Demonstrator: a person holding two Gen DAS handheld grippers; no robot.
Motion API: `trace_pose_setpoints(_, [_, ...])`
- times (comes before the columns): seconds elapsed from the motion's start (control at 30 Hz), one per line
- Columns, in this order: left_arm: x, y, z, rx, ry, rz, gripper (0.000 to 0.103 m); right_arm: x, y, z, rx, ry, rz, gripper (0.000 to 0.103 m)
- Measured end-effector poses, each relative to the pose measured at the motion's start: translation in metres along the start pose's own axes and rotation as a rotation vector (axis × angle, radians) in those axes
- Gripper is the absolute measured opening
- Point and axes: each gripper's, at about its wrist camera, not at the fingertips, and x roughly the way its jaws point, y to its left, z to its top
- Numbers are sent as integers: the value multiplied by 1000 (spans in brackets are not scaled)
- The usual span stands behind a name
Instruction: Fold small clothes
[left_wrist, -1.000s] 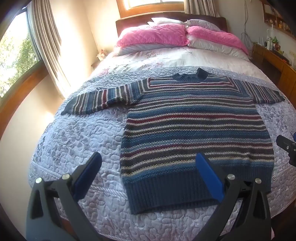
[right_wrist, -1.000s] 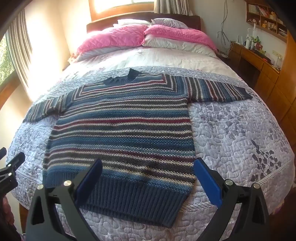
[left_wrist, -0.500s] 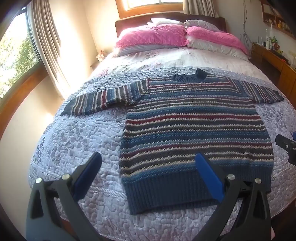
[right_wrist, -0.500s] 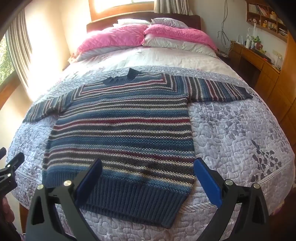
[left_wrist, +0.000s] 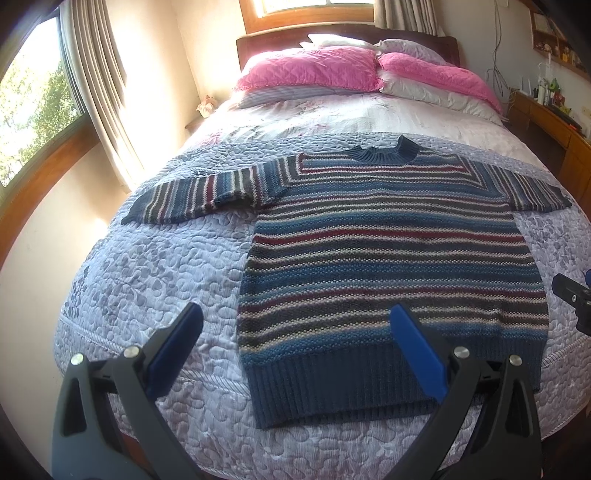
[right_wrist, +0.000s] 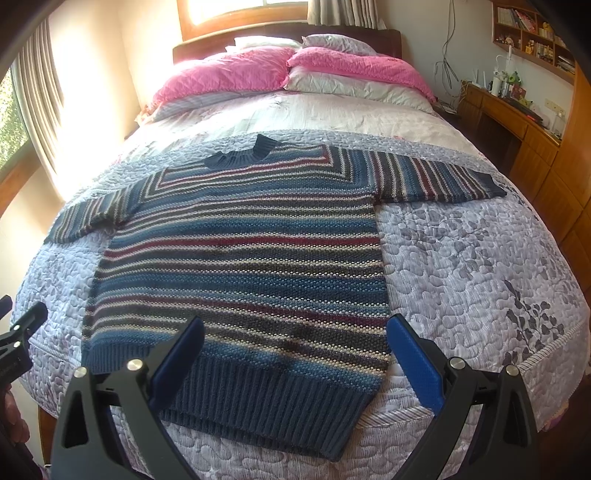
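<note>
On the bed (left_wrist: 155, 258), flat striped sweater (left_wrist: 388, 258)

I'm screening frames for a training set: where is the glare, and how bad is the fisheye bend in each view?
Left wrist view: the window behind the headboard is blown out and the sweater stays sharp, though the quilt bulges. Right wrist view: same burnt-out window, with the desk bowed at the edge.

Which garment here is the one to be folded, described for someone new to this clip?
Start at the bed with its lavender quilt. Spread flat across its near end lies a knitted sweater, sleeves stretched out sideways. Its blue, maroon and cream stripes and dark ribbed hem separate it from the pink pillows at the headboard.
</note>
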Motion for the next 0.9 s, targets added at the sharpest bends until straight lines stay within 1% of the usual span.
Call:
trace_pose_setpoints(0.03, [2,0,0,-4,7,-5,100,2,-1,1,5,-4,14,99])
trace_pose_setpoints(0.07, [5,-2,0,-11,15,-10,100,3,-5,2,17,-13,57,99])
trace_pose_setpoints(0.1, [9,-3,1,-14,23,-7,100,6,-10,3,41,-21,117,99])
trace_pose_setpoints(0.17, [19,-8,4,-20,31,-1,100,18,-26,6,117,-10,169,99])
trace_pose_setpoints(0.2, [25,-11,7,-20,41,-2,100,28,-37,8,157,12,175,99])
trace_pose_setpoints(0.23, [30,-14,11,-20,37,-4,100,39,-47,12,167,54,187,99])
trace_pose_setpoints(0.3, [43,-26,23,-19,37,-12,100,64,-63,23,111,169,201,99])
trace_pose_setpoints(0.33, [50,-34,32,-14,37,-10,100,76,-73,29,89,205,177,99])
trace_pose_setpoints(0.4, [63,-53,50,-6,42,-19,100,96,-100,46,72,234,65,99])
trace_pose_setpoints(0.43, [71,-64,60,1,51,-18,100,104,-116,55,70,228,27,99])
trace_pose_setpoints(0.47, [79,-76,71,4,47,-20,100,111,-136,67,82,216,8,99])
trace_pose_setpoints(0.53, [95,-101,91,4,51,-25,100,127,-178,91,130,219,-31,99])
trace_pose_setpoints(0.57, [104,-115,103,2,53,-33,100,136,-201,103,148,227,-39,99])
trace_pose_setpoints(0.63, [121,-143,124,5,45,-36,100,151,-243,129,177,214,-53,99])
trace_pose_setpoints(0.77, [158,-203,162,9,61,-57,100,190,-330,178,233,224,-100,99])
trace_pose_setpoints(0.83, [173,-231,178,9,58,-71,100,214,-372,194,254,270,-80,99])
trace_pose_setpoints(0.87, [179,-244,186,9,55,-82,100,227,-391,201,263,298,-79,99])
trace_pose_setpoints(0.9, [187,-257,191,15,57,-87,100,236,-408,206,278,305,-89,99])
